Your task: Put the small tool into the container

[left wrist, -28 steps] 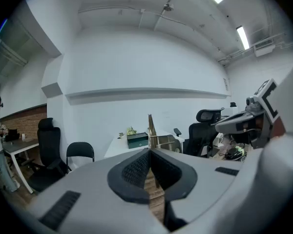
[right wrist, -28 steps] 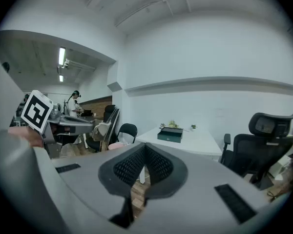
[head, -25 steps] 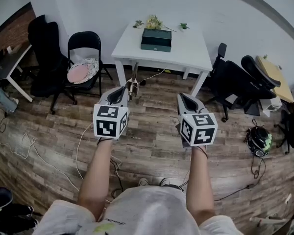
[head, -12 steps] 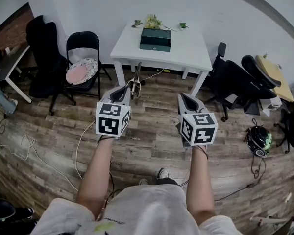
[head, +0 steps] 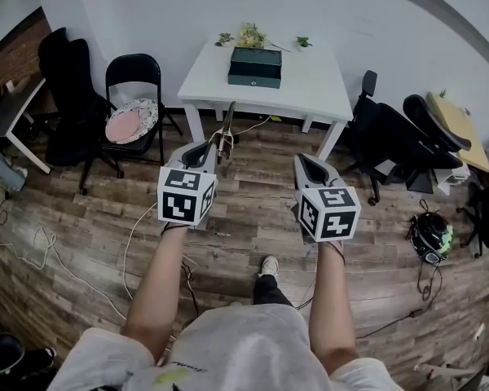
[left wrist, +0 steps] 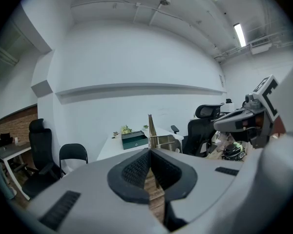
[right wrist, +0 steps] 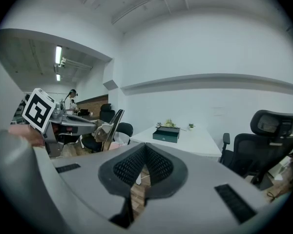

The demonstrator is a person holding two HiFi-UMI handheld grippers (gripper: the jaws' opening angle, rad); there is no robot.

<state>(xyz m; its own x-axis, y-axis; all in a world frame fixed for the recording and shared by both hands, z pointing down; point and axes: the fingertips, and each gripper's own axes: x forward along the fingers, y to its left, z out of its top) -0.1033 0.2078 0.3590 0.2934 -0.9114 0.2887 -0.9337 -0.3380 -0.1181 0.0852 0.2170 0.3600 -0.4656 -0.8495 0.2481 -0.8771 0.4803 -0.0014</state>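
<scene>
Shoe [head: 269, 265] stepped forward, left gripper [head: 211, 148] pinching slim metal tool [head: 226, 123]

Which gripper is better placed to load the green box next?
Left. The left gripper is shut on the small tool; the right gripper is shut, empty. Both are short of the green box.

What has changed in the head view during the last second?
The person has stepped toward the white table: one shoe moved forward over the wooden floor. The left gripper stays shut on the small metal tool; the right gripper stays shut and empty. The green box remains on the table.
</scene>
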